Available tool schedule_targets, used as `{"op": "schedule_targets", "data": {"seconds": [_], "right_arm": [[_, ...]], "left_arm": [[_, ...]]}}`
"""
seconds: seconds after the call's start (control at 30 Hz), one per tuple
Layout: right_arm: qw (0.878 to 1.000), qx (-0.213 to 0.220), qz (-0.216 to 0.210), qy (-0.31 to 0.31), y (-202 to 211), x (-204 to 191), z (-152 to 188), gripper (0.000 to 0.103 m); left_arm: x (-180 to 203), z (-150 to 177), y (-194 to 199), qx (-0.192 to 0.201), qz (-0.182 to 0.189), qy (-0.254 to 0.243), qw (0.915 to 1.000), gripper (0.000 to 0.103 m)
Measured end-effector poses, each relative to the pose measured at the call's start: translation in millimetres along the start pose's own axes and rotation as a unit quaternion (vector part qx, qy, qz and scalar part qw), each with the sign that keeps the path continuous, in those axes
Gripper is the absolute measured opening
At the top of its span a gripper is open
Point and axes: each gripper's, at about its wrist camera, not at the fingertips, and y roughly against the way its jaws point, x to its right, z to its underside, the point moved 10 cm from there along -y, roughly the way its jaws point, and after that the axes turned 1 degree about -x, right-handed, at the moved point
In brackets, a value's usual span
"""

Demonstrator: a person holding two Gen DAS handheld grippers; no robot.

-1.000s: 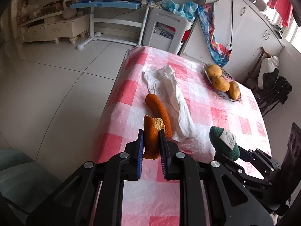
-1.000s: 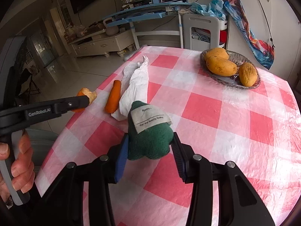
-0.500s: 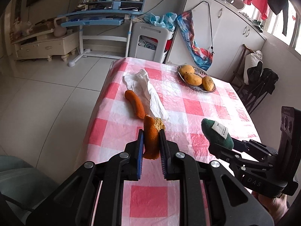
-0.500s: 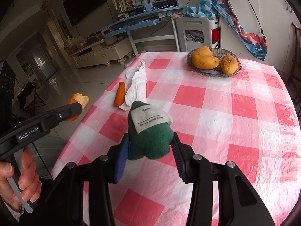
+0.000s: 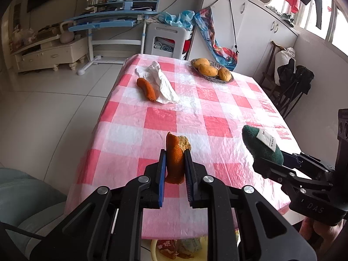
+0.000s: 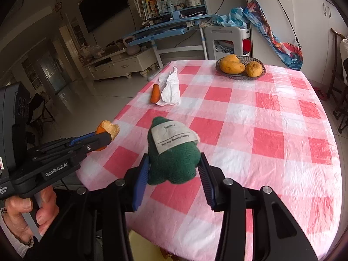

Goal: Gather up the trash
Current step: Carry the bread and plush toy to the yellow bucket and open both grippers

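My left gripper (image 5: 174, 163) is shut on an orange peel (image 5: 175, 154), held above the near end of the pink checked table (image 5: 195, 117); the same peel (image 6: 107, 130) shows in the right wrist view. A green plush scrap with a white label (image 6: 173, 154) sits between the pads of my right gripper (image 6: 174, 169), which is shut on it; the scrap (image 5: 261, 145) appears at the right of the left wrist view. Farther up the table lie an orange sausage-shaped piece (image 5: 146, 89) and a crumpled white tissue (image 5: 162, 82) side by side.
A glass dish of mangoes (image 5: 212, 70) stands at the far right of the table. Below the near table edge a yellow bin (image 5: 174, 250) holds wrappers. A blue desk (image 5: 113, 19) and white cart (image 5: 167, 41) stand beyond, a dark chair (image 5: 291, 87) at the right.
Both grippers have drawn back toward the near end of the table with their loads; the tissue, the sausage-shaped piece and the mango dish now look farther away. The yellow bin has come into view.
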Motion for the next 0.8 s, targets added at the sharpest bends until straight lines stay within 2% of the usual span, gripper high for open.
{"op": "schedule_targets", "data": {"seconds": [0.23, 0.53, 0.8], "right_arm": [[1.0, -0.008, -0.007, -0.021, 25, -6, 39, 0.045], [0.999, -0.027, -0.008, -0.044, 41, -16, 81, 0.045], [0.997, -0.074, -0.007, -0.017, 36, -40, 122, 0.046]], "left_arm": [[2, 32, 18, -0.006, 0.001, 0.0, 1.0, 0.016], [1, 49, 41, 0.001, 0.012, 0.005, 0.9999, 0.016], [-1, 60, 54, 0.001, 0.021, 0.01, 0.9997, 0.016]]}}
